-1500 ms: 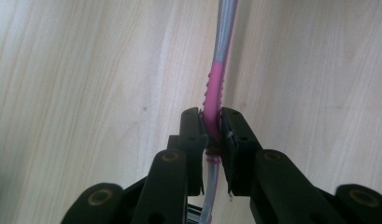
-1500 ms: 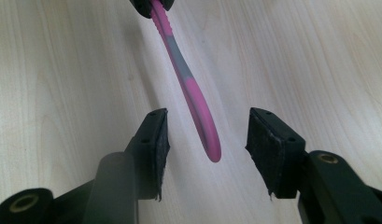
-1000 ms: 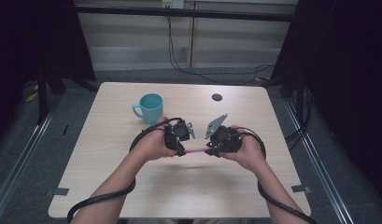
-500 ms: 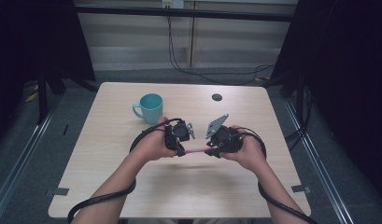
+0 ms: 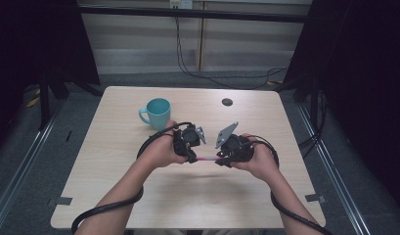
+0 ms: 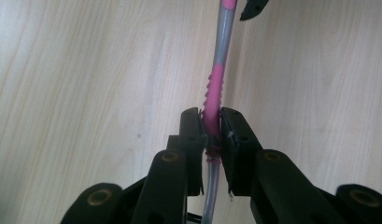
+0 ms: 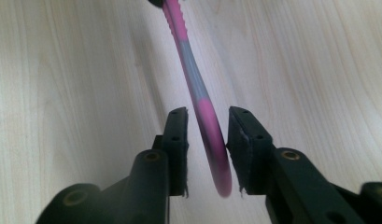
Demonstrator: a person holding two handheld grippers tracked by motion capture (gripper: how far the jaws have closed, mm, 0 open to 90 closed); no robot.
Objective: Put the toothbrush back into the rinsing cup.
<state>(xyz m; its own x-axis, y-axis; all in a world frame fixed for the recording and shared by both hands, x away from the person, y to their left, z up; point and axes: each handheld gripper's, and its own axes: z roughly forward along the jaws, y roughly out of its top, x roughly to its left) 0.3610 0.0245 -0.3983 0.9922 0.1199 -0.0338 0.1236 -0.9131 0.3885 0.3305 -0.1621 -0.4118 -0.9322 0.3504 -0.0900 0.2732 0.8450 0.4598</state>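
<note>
While both hands work nearby, teal mug (image 5: 157,112) stands upright, contents unseen.

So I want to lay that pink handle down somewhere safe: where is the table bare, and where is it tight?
Bare wood runs along the near edge of the table, below the hands, and down the left side in front of the teal mug. The far right corner holds one small dark disc. The middle is crowded: left gripper and right gripper share the pink toothbrush.

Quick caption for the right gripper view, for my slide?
Right gripper jaws open around the pink end of a pink-and-grey toothbrush handle, above the wooden table.
</note>
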